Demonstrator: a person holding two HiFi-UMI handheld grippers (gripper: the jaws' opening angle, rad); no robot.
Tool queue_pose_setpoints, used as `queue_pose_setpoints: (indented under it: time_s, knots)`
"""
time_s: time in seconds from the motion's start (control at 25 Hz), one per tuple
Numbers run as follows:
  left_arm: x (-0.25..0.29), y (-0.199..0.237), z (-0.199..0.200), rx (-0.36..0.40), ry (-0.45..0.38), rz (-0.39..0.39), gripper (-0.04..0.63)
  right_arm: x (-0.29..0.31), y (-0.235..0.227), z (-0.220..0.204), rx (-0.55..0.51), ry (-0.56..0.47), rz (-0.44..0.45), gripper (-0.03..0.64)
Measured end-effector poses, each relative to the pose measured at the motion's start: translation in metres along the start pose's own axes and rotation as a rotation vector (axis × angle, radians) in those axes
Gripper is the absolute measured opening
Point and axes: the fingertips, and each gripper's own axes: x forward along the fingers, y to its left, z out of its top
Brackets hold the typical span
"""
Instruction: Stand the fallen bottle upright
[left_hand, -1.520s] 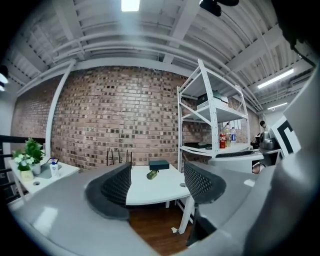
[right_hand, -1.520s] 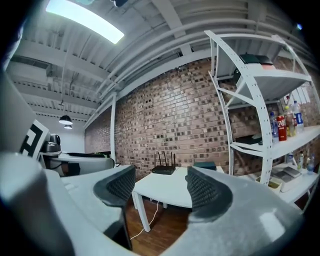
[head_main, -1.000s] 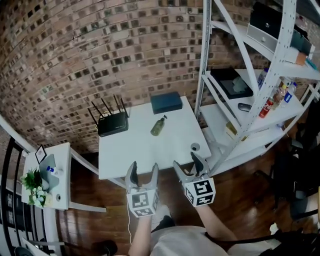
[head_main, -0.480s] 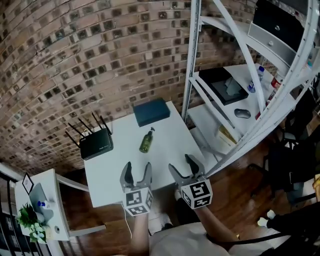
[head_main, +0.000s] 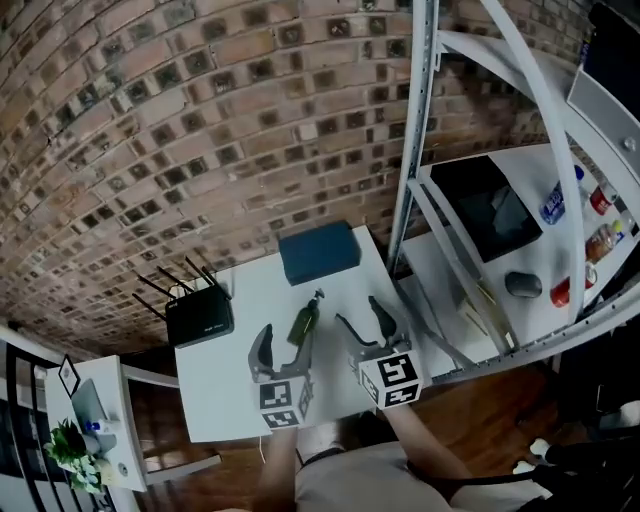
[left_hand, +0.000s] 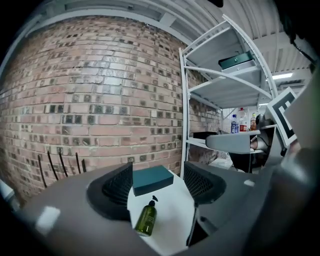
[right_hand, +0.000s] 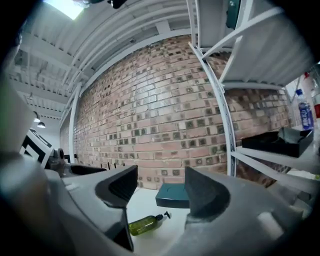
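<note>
Before the brick wall (head_main: 200, 120) and beside the white shelf rack (head_main: 420, 160), the table (head_main: 225, 390) carries a teal box (head_main: 318, 252) at its far edge and a black router (head_main: 198, 320) to the left. Our left claw (head_main: 286, 345) and right claw (head_main: 360, 315) both hang over the near part of the table, each with its jaws well apart and nothing between them. The bottle (head_main: 303, 323), green with a black pump, lies on its side just ahead of the left claw, pump toward the box. We judge the step in hand to be the reach. To do it well, we should bring one claw low around the bottle's body, close on the middle rather than the thin pump, then tip it up onto its base, clear of the box.
</note>
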Motion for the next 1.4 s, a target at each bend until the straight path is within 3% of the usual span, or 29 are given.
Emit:
queue_pose_setpoints:
  time_s: [0.16,0.32,0.52,1.12,1.4]
  knots:
    - [0.034,0.000,-0.015,0.000,0.084,0.005,0.337,0.034,-0.019,-0.022,0.045,0.046,0.032,0.282]
    - [0.057,0.005,-0.049,0.003,0.225,-0.016,0.337,0.056,-0.032,-0.052,0.089,0.130,0.037,0.281]
    - [0.095,0.016,-0.085,0.052,0.345,-0.040,0.348,0.076,-0.040,-0.064,0.094,0.171,0.036,0.281]
    - [0.202,0.025,-0.195,0.116,0.767,-0.230,0.330,0.097,-0.081,-0.114,0.165,0.279,-0.071,0.281]
    - [0.221,0.015,-0.231,0.046,0.904,-0.337,0.287,0.089,-0.097,-0.122,0.176,0.299,-0.146,0.281]
